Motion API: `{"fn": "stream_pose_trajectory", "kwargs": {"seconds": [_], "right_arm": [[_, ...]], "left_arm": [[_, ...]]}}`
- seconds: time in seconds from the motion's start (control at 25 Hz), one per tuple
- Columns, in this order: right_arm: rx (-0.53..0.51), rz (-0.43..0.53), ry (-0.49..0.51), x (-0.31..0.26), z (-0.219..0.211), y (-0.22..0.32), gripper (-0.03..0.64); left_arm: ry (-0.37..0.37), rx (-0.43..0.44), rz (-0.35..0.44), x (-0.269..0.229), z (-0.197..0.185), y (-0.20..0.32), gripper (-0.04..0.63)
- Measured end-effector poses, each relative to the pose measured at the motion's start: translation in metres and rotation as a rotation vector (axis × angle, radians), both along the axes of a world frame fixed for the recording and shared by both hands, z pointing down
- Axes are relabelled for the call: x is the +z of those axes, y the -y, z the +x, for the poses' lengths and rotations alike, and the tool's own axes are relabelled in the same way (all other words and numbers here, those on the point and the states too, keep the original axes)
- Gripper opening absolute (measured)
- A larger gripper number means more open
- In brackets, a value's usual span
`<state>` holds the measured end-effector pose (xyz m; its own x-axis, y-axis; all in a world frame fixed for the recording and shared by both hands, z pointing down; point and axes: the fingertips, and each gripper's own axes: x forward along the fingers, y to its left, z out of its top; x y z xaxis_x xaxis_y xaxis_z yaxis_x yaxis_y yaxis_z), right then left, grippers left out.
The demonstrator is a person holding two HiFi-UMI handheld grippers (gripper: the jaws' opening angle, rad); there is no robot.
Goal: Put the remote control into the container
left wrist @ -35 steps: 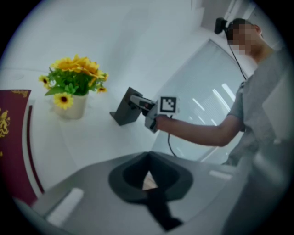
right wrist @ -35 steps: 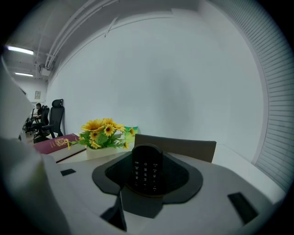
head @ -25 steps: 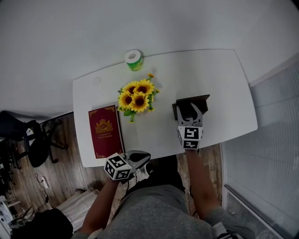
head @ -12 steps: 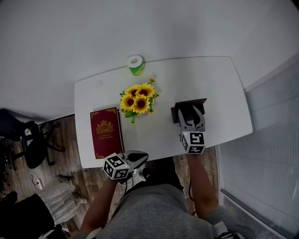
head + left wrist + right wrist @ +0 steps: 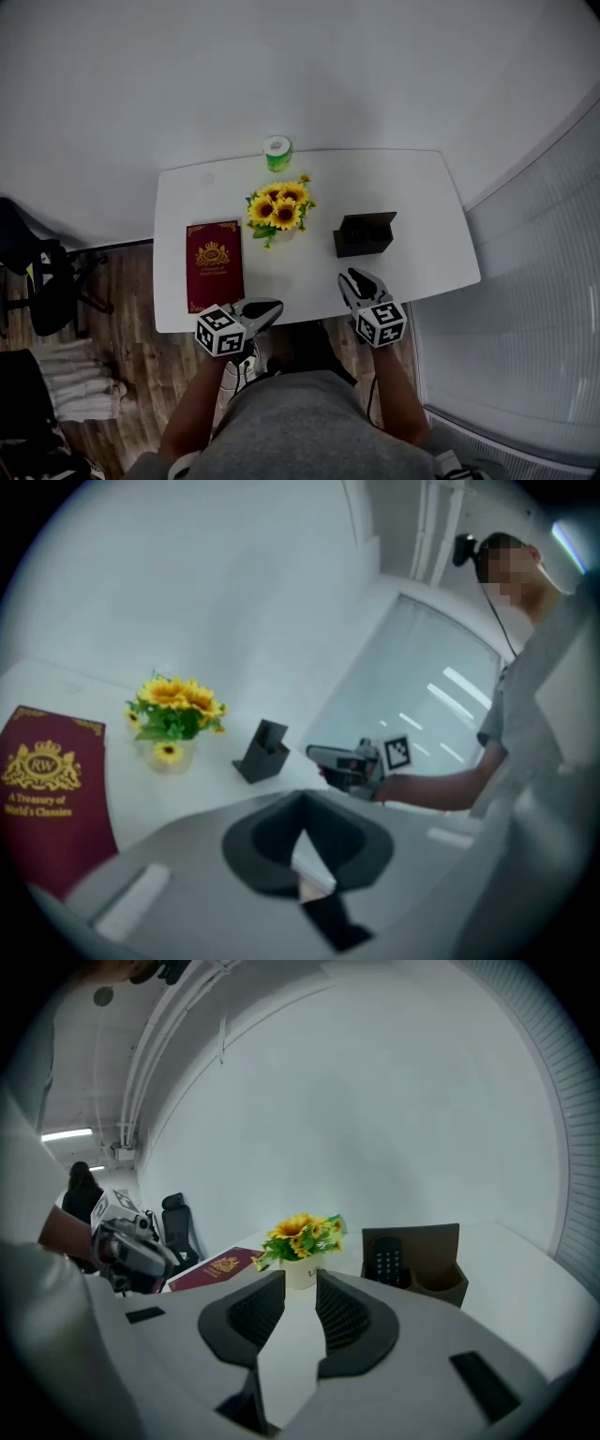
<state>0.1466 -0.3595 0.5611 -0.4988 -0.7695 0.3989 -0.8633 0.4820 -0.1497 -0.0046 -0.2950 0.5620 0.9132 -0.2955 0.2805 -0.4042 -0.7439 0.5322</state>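
Bare white tabletop [image 5: 427,211] open right of and in front of dark brown box-shaped container [image 5: 364,234], yellow sunflower bouquet [image 5: 281,208] crowding its left, flat red book [image 5: 214,265] beyond.

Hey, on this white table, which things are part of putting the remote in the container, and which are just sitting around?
Job: remote control, already standing in the container; right gripper, empty, jaws closing.
Lying about: sunflowers; red book; green roll.

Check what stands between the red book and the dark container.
The sunflowers stand between book and container, slightly farther back; the head view shows it.
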Motion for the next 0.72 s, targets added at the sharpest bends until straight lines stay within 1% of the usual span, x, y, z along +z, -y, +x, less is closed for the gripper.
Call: {"fn": "stream_pose_trajectory", "kwargs": {"seconds": [0.16,0.24,0.48,0.72], "right_arm": [[-0.034,0.002,-0.026,-0.003,-0.009,-0.032,0.044],[-0.053,0.012,-0.037,-0.007,-0.012,-0.044,0.027],[-0.111,0.022,-0.059,-0.012,-0.023,-0.072,0.017],[-0.131,0.025,-0.024,-0.019,-0.028,-0.090,0.017]], "left_arm": [[-0.012,-0.057,0.054,-0.014,-0.018,-0.005,0.002],[-0.020,-0.086,0.070,-0.021,-0.028,-0.010,0.002],[-0.044,-0.150,0.106,-0.032,-0.046,-0.029,0.002],[-0.050,-0.143,0.114,-0.033,-0.040,-0.051,0.002]]}}
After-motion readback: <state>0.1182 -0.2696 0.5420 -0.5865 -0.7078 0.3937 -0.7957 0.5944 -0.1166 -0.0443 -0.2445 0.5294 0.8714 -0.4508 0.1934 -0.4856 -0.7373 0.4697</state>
